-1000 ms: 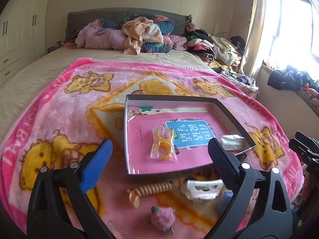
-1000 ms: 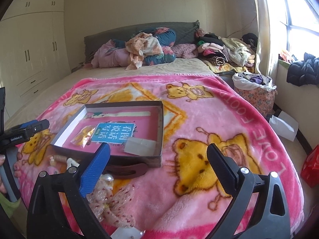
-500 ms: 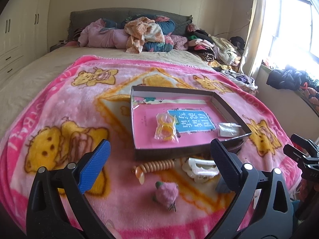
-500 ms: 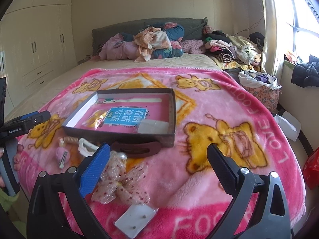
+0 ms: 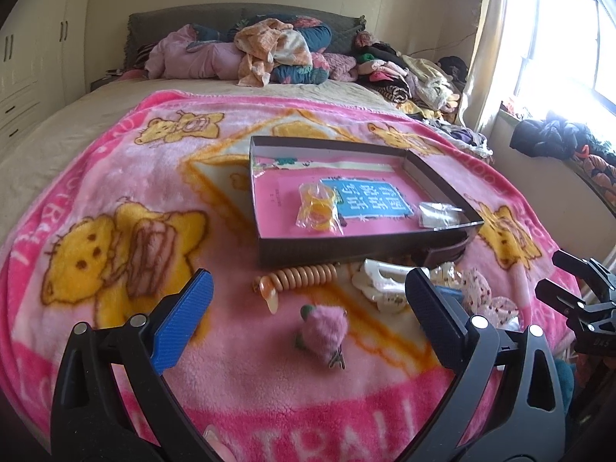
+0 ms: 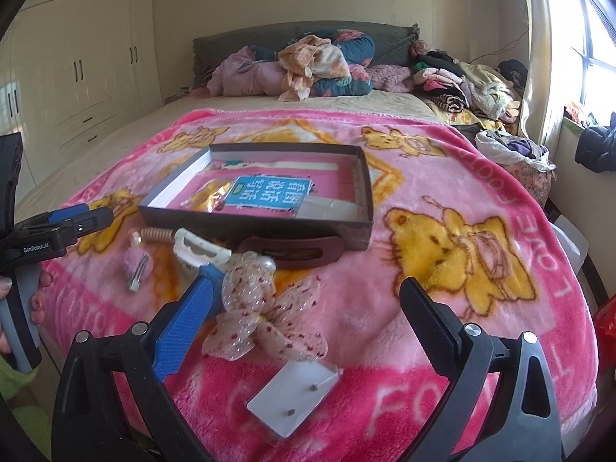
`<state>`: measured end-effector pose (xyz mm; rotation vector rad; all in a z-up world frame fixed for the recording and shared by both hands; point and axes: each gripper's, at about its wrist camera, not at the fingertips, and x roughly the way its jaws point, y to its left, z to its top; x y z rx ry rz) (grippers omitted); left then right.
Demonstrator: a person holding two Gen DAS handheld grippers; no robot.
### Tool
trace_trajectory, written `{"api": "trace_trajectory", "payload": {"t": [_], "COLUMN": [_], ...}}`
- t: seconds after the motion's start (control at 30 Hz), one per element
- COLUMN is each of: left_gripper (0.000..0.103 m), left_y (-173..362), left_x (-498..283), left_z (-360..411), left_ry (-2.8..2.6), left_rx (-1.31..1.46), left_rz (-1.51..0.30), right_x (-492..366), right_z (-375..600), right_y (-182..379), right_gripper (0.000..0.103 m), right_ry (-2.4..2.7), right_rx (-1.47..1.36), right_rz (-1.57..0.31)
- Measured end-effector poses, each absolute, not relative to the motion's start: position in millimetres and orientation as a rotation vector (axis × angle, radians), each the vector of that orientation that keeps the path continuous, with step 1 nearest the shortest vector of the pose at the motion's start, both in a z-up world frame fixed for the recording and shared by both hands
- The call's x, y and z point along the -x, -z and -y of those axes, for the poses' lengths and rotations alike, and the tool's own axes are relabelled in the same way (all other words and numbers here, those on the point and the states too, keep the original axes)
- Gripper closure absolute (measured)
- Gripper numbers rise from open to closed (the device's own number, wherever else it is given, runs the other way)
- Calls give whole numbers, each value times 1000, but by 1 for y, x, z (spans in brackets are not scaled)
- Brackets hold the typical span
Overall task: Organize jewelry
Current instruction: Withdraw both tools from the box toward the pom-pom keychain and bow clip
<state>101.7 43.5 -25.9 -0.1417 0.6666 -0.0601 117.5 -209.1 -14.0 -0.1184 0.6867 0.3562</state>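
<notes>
We held both grippers above the near edge of the bed, over a pink bear-print blanket (image 5: 115,200). Our left gripper (image 5: 308,300) stood with its fingers spread wide and nothing between them; it hung over a fuzzy pink hair clip (image 5: 323,331) lying on the blanket. Just beyond that clip lay a beige spiral hair tie (image 5: 296,279), and to its right a white claw clip (image 5: 381,281), both close against the front wall of a shallow dark box (image 5: 346,248). Inside the box, on a pink liner with a blue printed card (image 5: 365,202), sat a clear bag of yellow rings (image 5: 317,208) toward the left and a small clear packet (image 5: 437,211) in the near right corner.

Our right gripper (image 6: 304,308) was likewise spread apart and empty. Between its fingers, resting on the blanket, lay a sheer spotted bow (image 6: 261,315), and nearer the camera a white card (image 6: 296,396) bearing what seemed to be two small stud earrings, though they were too small for us to be sure. A dark brown oval hair clip (image 6: 292,250) lay against the box's front wall (image 6: 250,227). At the left edge of that view, our left hand (image 6: 23,300) gripped the handle of the other gripper. Heaped clothing (image 6: 308,61) covered the head of the bed.
</notes>
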Motion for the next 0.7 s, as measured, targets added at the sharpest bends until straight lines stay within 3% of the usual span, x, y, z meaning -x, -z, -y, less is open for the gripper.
{"api": "trace_trajectory", "payload": {"t": [0.7], "left_gripper": [12], "left_y": [71], "left_x": [-109], "left_z": [-27], "left_ry": [79], "left_rx": [115], "left_rz": [-781], "right_x": [-124], "right_z": [194], "right_y": [49], "right_gripper": [8], "right_ry": [-407], "right_rx": [146], "right_rz": [-768]}}
